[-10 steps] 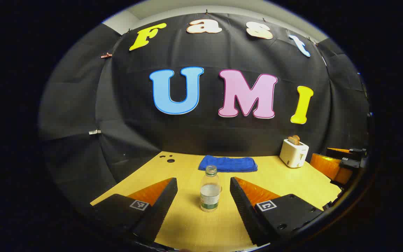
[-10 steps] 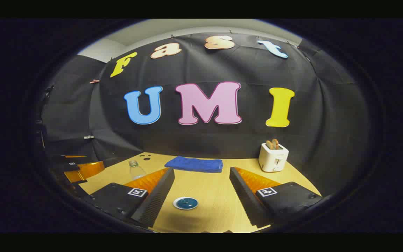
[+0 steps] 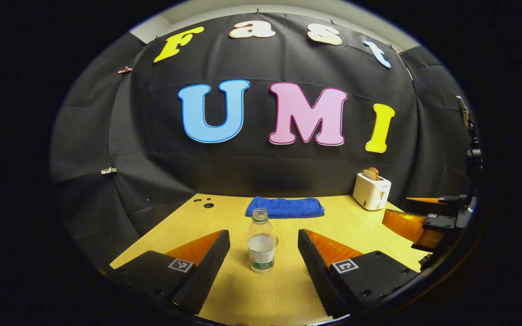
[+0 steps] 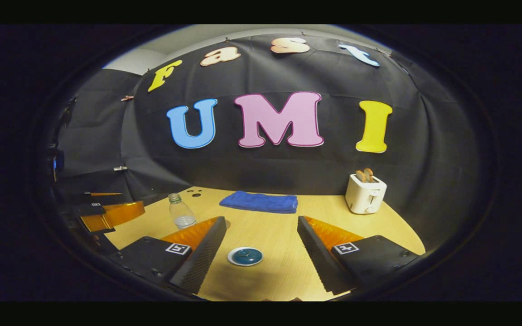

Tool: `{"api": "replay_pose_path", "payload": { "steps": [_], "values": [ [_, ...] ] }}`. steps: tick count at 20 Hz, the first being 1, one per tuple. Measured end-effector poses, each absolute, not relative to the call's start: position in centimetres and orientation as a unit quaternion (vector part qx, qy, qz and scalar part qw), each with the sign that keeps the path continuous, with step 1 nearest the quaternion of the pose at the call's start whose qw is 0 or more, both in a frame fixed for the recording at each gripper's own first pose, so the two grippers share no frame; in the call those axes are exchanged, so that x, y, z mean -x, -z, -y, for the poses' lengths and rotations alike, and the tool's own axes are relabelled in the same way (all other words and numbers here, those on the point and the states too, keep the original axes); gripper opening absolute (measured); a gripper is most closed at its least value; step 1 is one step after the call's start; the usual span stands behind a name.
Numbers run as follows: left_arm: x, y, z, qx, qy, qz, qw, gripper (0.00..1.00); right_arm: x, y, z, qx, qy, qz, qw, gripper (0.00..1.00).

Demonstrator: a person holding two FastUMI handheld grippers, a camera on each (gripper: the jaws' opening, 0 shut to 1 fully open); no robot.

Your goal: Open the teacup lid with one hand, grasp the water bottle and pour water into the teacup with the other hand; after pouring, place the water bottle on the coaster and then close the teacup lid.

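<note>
My left tool [image 3: 263,267] hangs spread, framing the upright water bottle [image 3: 261,242] on the desk [image 3: 288,294]; my right tool [image 4: 261,260], also spread, frames the lidded teacup [image 4: 245,256].

left gripper [image 3: 263,253]: black blocks, square black-and-white tags, round screws | right gripper [image 4: 261,249]: same blocks, tags, ridged insides

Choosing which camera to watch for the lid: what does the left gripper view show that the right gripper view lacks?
Left gripper view: the right tool at its right edge. Right gripper view: a round blue white-rimmed piece, likely the lidded teacup, and the left tool. Both: water bottle, blue towel, toaster, table.
</note>
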State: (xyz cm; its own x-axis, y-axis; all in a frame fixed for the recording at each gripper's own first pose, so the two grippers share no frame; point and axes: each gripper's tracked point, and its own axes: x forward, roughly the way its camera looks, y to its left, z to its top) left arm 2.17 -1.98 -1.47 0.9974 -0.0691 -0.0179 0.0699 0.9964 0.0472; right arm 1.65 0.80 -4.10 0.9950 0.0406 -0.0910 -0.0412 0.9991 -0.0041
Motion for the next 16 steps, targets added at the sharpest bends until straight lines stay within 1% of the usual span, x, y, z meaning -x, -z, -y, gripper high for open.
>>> {"api": "replay_pose_path", "payload": {
  "steps": [10, 16],
  "values": [
    [-4.3, 3.3, 1.1, -0.021, 0.026, -0.029, 0.999, 0.95, -3.9, 6.3, -3.3, 0.021, -0.058, -0.068, 0.996, 0.98],
    [-5.0, 5.3, -0.6, -0.02, 0.013, -0.046, 0.999, 0.95, -5.8, 10.1, -4.5, 0.019, -0.067, -0.098, 0.993, 0.98]
  ]
}}
